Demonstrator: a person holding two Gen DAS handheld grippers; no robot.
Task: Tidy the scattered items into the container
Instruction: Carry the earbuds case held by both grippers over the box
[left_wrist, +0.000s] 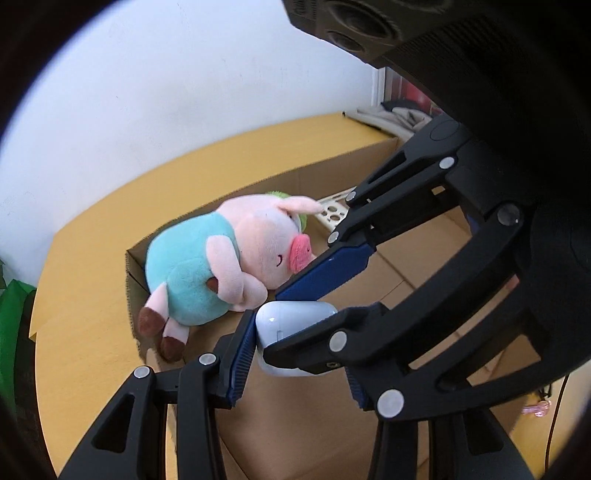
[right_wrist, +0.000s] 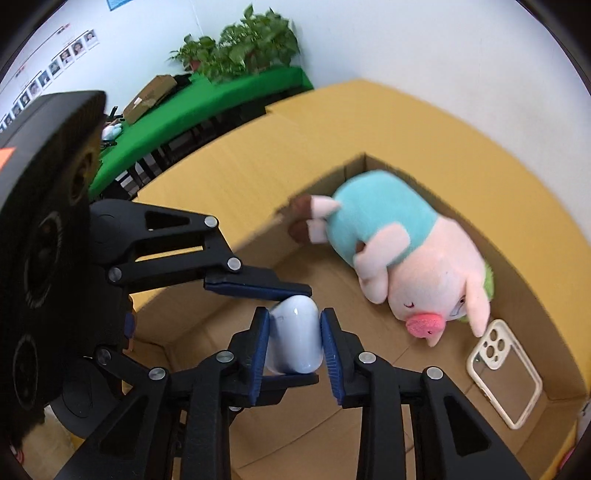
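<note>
I take the white earbud case (right_wrist: 293, 338) for light, hard and glossy, so slippery; the flat sides are the place to grip it, not the rounded ends. It hangs above the open cardboard box (right_wrist: 532, 295), toward the box's left wall. My left gripper (right_wrist: 258, 332) has its jaws clenched on it from top and bottom, and my right gripper (right_wrist: 295, 354) presses its 2 blue pads against the case's left and right faces, jaws clenched too. Right of the case, inside the box, lies the soft plush pig (right_wrist: 402, 254), well apart from it. Farthest right, a clear phone case (right_wrist: 506, 373) lies flat on the box floor beside the pig's snout.
</note>
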